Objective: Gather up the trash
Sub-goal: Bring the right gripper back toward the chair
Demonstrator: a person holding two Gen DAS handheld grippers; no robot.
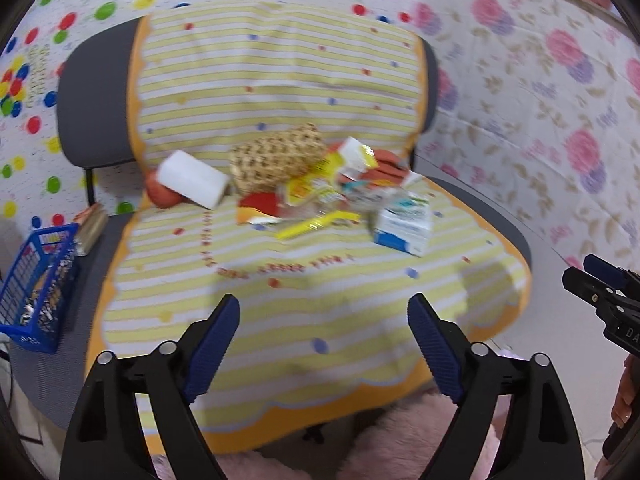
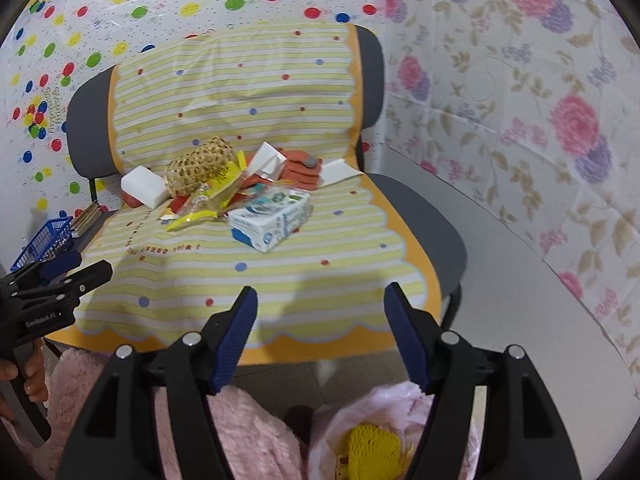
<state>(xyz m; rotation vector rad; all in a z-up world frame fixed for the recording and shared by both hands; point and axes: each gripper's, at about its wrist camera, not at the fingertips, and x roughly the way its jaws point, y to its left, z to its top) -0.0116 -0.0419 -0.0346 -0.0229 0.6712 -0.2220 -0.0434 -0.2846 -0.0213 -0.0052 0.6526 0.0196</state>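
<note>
Both your left gripper (image 1: 324, 344) and your right gripper (image 2: 320, 340) are spread wide with nothing between the pads, and the trash pile (image 2: 224, 192) of wrappers and boxes sits far ahead on the striped cloth (image 2: 280, 288) over the chair. The only words you can read are "GenRobot.AI" on the left gripper's side, seen from the right wrist. Only that view shows the pink bag (image 2: 384, 412) with yellow netting (image 2: 372, 448) below; the blue basket (image 1: 36, 288) is clearer from the left.

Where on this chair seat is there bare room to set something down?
The front half of the yellow striped cloth is bare, from the white and blue tissue pack to the orange scalloped hem. The back, around the woven straw basket, is crowded.
</note>
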